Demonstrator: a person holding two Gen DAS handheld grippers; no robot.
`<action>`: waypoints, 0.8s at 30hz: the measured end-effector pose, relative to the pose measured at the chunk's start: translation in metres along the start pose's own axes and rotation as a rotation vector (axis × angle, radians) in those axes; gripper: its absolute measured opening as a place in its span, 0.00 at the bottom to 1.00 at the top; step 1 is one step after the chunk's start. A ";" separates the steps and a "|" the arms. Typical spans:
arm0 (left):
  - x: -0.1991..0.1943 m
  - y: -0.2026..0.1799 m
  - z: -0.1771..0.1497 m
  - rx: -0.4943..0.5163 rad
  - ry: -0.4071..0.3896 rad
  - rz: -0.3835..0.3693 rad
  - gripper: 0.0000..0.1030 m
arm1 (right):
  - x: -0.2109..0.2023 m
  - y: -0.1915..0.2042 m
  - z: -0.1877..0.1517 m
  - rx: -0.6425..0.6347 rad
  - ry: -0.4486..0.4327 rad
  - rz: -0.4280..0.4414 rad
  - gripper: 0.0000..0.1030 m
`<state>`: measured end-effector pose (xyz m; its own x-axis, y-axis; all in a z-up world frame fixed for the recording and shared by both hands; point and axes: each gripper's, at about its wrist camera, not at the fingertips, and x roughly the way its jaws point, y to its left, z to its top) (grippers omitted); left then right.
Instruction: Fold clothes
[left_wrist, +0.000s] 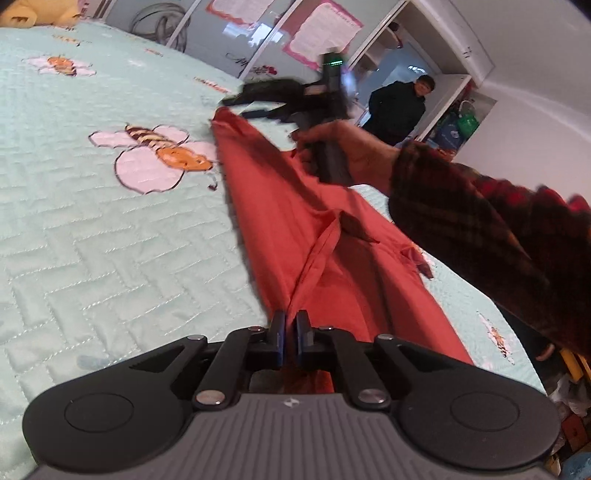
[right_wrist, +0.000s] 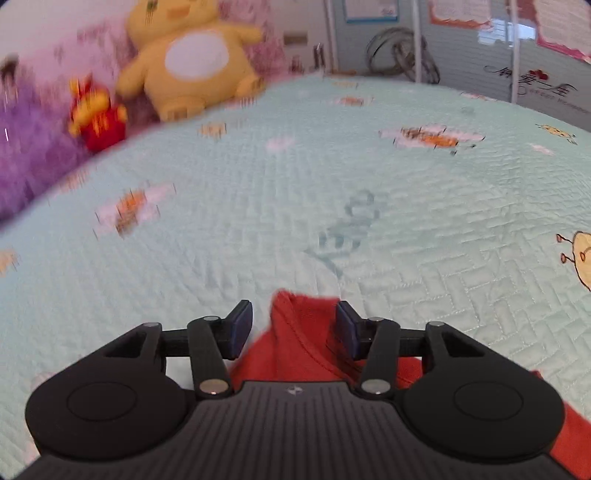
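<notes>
Here the left tool (left_wrist: 290, 332) pinches the red garment (left_wrist: 295, 221); right tool (right_wrist: 294, 325) released, wall writing unreadable

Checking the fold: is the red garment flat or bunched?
Bunched: the red garment stretches in a narrow, creased band across the bedspread.

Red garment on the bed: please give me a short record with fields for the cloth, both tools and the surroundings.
garment: red garment, stretched in a long band over the quilt
surface: pale green quilt with bee pictures
left tool: left tool, shut on the garment's near end
right tool: right tool, jaws open, cloth edge between them, pads not pressing
right hand: hand in a plaid sleeve
background: yellow plush toy at the bed's far end
</notes>
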<state>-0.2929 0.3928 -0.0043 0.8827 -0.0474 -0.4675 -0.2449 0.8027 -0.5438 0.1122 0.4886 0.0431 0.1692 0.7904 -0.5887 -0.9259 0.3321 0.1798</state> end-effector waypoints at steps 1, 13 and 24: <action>0.000 0.001 0.000 -0.004 0.003 0.001 0.04 | -0.013 -0.002 0.000 0.023 -0.052 -0.016 0.49; 0.000 0.002 -0.002 0.006 0.032 0.018 0.05 | -0.022 0.006 -0.056 0.155 -0.068 -0.049 0.33; -0.002 0.004 -0.002 -0.019 0.030 0.012 0.05 | -0.037 0.025 -0.036 0.002 -0.165 -0.078 0.33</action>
<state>-0.2961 0.3950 -0.0068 0.8672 -0.0561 -0.4949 -0.2632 0.7919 -0.5510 0.0702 0.4494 0.0410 0.2937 0.8359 -0.4636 -0.9073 0.3964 0.1400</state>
